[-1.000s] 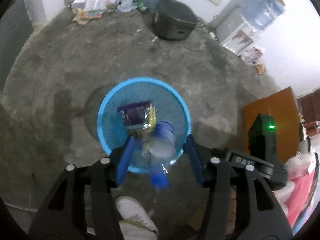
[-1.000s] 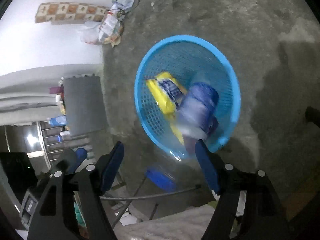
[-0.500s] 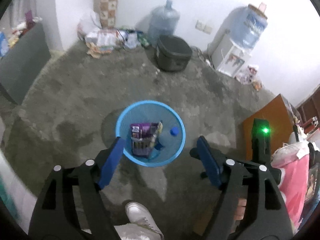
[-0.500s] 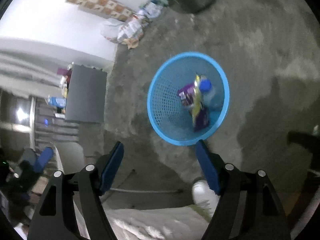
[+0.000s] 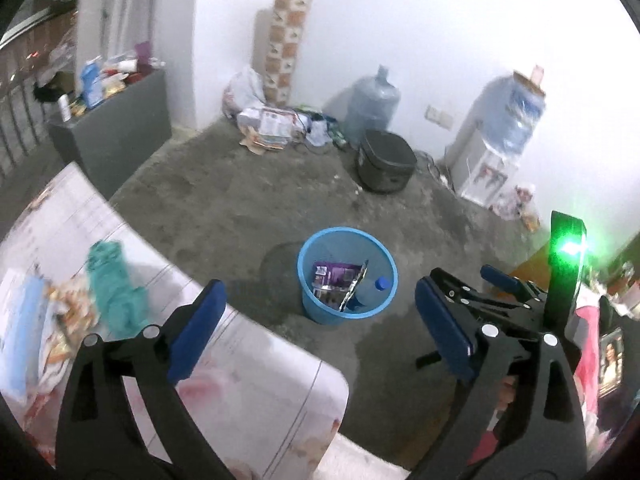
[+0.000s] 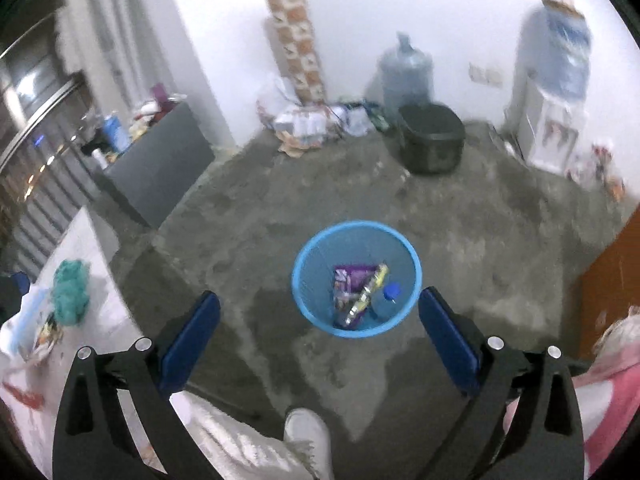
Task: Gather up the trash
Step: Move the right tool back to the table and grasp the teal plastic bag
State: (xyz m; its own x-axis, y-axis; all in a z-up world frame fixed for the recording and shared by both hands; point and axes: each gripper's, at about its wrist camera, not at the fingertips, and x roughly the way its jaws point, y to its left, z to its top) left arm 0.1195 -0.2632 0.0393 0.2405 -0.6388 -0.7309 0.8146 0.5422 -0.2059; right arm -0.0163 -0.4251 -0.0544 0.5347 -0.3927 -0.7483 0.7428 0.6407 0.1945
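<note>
A blue mesh trash basket [image 5: 308,280] [image 6: 308,268] stands on the concrete floor. Inside it lie a purple snack wrapper [image 5: 332,276] [image 6: 350,280], a yellow wrapper [image 6: 372,288] and a clear bottle with a blue cap [image 5: 383,283] [image 6: 391,291]. My left gripper [image 5: 320,324] is open and empty, held high above and in front of the basket. My right gripper [image 6: 318,324] is also open and empty, above the basket; it also shows in the left wrist view [image 5: 504,280] at the right. On the table [image 5: 248,380] at left lie a teal cloth [image 5: 116,292] [image 6: 72,296] and wrappers [image 5: 64,312].
A black cooker [image 5: 384,164] [image 6: 432,144], a water jug [image 5: 374,104], a dispenser [image 5: 496,148] and a litter pile [image 5: 272,124] line the far wall. A grey cabinet [image 5: 120,120] stands left. An orange cabinet [image 6: 612,280] is right. My shoe [image 6: 308,436] is below.
Both grippers rose and pulled back from the basket, so the room and the table came into view. The bottle dropped into the basket and now rests there.
</note>
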